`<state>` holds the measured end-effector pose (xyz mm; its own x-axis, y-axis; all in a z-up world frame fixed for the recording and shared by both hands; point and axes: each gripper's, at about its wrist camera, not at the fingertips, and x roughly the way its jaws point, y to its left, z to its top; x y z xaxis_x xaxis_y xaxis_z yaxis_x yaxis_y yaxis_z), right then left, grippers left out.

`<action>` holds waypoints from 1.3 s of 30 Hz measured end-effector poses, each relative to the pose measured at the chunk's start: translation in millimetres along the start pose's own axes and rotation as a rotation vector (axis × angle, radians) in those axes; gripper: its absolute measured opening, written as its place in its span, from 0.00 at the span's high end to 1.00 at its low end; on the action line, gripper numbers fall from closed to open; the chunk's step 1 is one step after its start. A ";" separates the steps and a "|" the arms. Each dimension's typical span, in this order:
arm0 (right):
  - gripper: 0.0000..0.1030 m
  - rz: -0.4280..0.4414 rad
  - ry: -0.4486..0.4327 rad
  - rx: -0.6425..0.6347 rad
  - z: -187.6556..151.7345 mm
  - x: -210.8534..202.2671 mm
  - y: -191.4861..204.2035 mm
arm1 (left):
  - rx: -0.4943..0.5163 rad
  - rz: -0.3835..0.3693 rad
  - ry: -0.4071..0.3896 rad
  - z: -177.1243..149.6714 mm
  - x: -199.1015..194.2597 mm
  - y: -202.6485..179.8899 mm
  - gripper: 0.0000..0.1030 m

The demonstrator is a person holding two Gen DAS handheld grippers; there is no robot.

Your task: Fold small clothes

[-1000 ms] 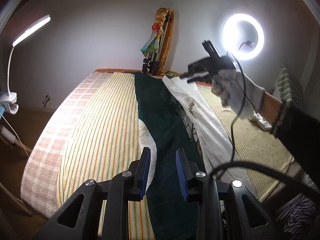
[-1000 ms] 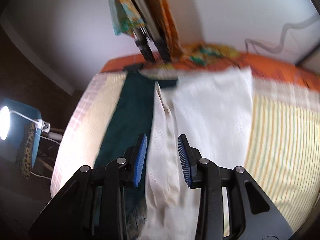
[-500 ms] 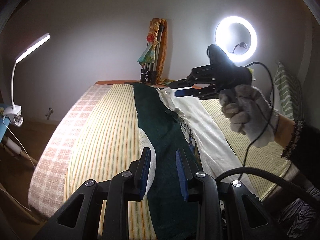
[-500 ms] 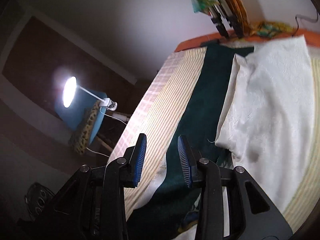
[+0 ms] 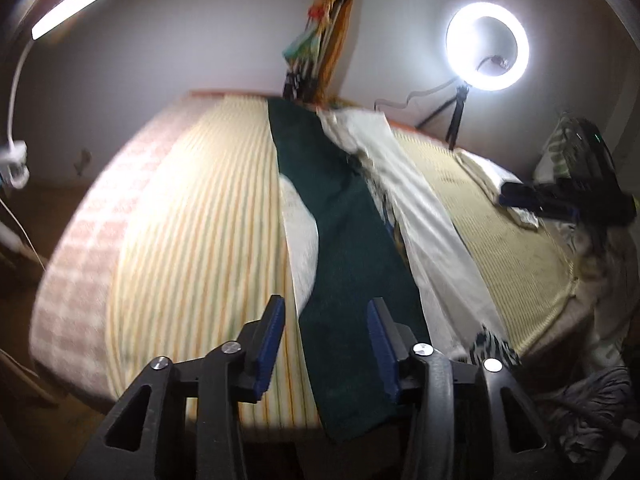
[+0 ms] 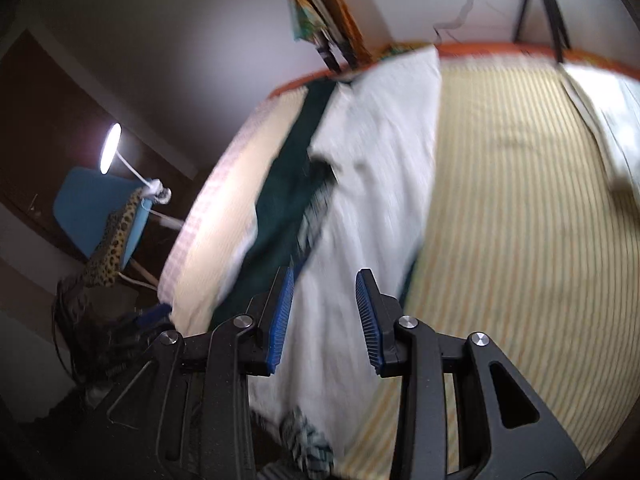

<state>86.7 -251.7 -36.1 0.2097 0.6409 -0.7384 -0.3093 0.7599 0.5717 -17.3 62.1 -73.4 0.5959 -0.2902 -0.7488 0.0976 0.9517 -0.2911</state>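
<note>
A long dark green cloth (image 5: pixel 348 240) lies lengthwise down the striped bed (image 5: pixel 200 220), with a long white cloth (image 5: pixel 424 220) beside it on the right. My left gripper (image 5: pixel 325 320) hovers over the green cloth's near end; its jaws are opening and nothing is pinched between them. In the right wrist view, my right gripper (image 6: pixel 324 292) stands open above the white cloth (image 6: pixel 372 152), gripping nothing, and the green cloth (image 6: pixel 280 200) runs to its left. The right gripper (image 5: pixel 560 200) also shows at the far right of the left wrist view.
A ring light (image 5: pixel 487 46) and a tripod with colourful cloth (image 5: pixel 320 40) stand at the far wall. A desk lamp (image 6: pixel 110 148) is clipped to a blue chair (image 6: pixel 92 200) left of the bed. Crumpled clothes (image 5: pixel 600 400) pile up at the right.
My left gripper's jaws have spread wider and it has dipped toward the green cloth. The right gripper swung from above the middle of the bed out to the right side.
</note>
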 end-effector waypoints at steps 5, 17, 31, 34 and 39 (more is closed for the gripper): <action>0.66 0.029 0.095 0.068 -68.1 10.8 -18.0 | -0.013 -0.009 0.108 -21.6 10.8 5.3 0.56; 0.67 0.173 0.148 0.094 -127.4 15.2 -35.9 | -0.108 -0.093 0.197 -47.2 30.8 -5.2 0.76; 0.97 0.170 0.117 0.034 -128.6 -4.6 -27.5 | -0.076 -0.106 0.121 -44.2 8.7 -5.4 1.00; 0.97 0.132 0.163 0.068 -134.5 7.7 -38.4 | -0.102 -0.108 0.181 -50.1 24.1 -1.6 1.00; 0.97 0.154 0.148 0.070 -134.0 0.7 -44.6 | -0.083 -0.118 0.157 -48.8 16.5 -2.2 0.86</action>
<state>-23.6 -299.7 -110.0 0.0252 0.7311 -0.6819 -0.2609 0.6632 0.7014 -46.5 50.3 -114.2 0.4522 -0.4176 -0.7881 0.0893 0.9004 -0.4259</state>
